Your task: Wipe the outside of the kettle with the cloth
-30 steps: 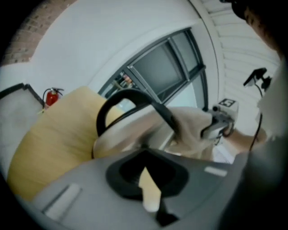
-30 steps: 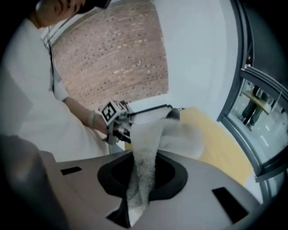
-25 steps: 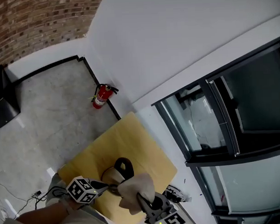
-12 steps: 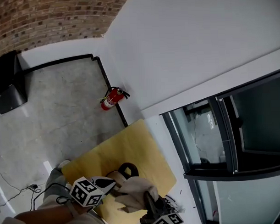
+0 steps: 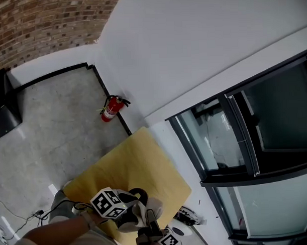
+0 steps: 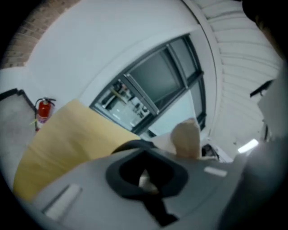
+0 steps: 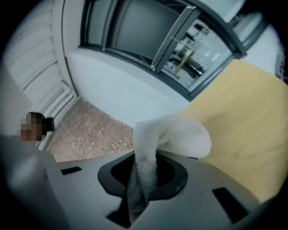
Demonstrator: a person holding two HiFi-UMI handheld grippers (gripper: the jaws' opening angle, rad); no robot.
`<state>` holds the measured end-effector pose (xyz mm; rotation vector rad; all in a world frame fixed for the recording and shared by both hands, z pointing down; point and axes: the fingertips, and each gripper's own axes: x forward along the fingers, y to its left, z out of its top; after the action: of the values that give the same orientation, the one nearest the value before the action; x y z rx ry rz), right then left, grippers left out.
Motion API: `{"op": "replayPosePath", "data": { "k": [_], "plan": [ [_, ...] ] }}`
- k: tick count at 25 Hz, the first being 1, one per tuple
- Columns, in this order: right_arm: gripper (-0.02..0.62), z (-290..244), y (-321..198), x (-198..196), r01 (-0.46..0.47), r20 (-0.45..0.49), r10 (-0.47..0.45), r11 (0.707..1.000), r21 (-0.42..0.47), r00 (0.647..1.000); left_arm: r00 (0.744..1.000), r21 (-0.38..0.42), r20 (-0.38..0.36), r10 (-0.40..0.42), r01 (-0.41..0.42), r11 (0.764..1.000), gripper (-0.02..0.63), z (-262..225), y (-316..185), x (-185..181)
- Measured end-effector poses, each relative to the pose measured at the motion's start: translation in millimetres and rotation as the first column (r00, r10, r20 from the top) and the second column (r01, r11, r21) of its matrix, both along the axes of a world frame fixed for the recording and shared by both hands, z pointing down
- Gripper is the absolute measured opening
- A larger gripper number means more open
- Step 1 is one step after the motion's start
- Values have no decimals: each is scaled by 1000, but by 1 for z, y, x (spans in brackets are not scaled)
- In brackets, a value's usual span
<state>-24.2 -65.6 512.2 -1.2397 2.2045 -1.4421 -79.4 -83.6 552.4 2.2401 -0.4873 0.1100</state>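
Observation:
At the bottom of the head view a pale kettle with a black loop handle (image 5: 139,194) stands on the near end of a yellow table (image 5: 139,160). My left gripper (image 5: 127,198) reaches in from the left and is shut on the kettle beside the handle. In the left gripper view the black handle (image 6: 132,144) arcs just past the gripper (image 6: 144,179). My right gripper (image 5: 148,217) comes up from the bottom edge, shut on a white cloth (image 5: 141,210) that lies against the kettle's right side. In the right gripper view the cloth (image 7: 175,134) runs down between the jaws of that gripper (image 7: 144,179).
A red fire extinguisher (image 5: 110,108) stands on the concrete floor by the white wall, beyond the table's far corner. A black box (image 5: 2,117) sits at the far left. Dark-framed windows (image 5: 234,142) line the right. Cables (image 5: 38,214) lie on the floor at the left.
My left gripper has moved right, over the kettle. The right gripper and cloth have dropped toward the bottom edge, closer to the kettle. The head view swung right, then back.

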Motion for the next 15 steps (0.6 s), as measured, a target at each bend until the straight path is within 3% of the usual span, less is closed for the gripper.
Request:
{"op": "replayPosePath", "data": {
  "k": [1, 3, 5, 6, 7, 9, 10, 11, 12, 13, 14, 15],
  "plan": [
    [61, -14, 7, -1, -37, 16, 36, 999, 32, 999, 999, 17, 16, 45, -46, 999, -6, -2, 2, 1],
    [61, -45, 15, -9, -61, 16, 59, 989, 132, 998, 997, 67, 51, 52, -56, 996, -6, -18, 5, -10],
    [61, -64, 20, -17, 11, -40, -2, 970, 242, 999, 994, 148, 94, 60, -73, 986, -6, -45, 18, -20],
    [61, -63, 21, -19, 98, -99, -73, 954, 284, 992, 987, 192, 123, 99, -122, 974, -6, -55, 31, -15],
    [61, -53, 21, -22, 220, -180, -171, 927, 304, 969, 975, 235, 162, 155, -191, 953, -6, -61, 45, -6],
    [61, -21, 12, -34, 477, -359, -374, 838, 264, 855, 925, 312, 295, 239, -330, 891, -6, -57, 67, 18],
    [61, -2, 3, -40, 561, -418, -447, 801, 206, 791, 890, 347, 383, 248, -387, 854, -6, -50, 73, 27],
    [61, 17, -8, -42, 602, -434, -497, 786, 142, 751, 850, 380, 468, 242, -441, 813, -4, -42, 78, 34],
    [61, 33, -20, -40, 600, -405, -522, 795, 87, 751, 811, 407, 538, 231, -490, 771, -3, -35, 83, 39],
    [61, 46, -34, -33, 567, -336, -522, 823, 44, 784, 780, 427, 589, 214, -524, 737, -3, -31, 85, 43],
    [61, 55, -47, -26, 515, -243, -498, 857, 6, 833, 763, 441, 616, 194, -539, 718, -3, -29, 86, 46],
    [61, 64, -58, -18, 457, -140, -456, 889, -29, 879, 760, 448, 625, 178, -536, 715, -3, -29, 85, 48]
  ]
}}
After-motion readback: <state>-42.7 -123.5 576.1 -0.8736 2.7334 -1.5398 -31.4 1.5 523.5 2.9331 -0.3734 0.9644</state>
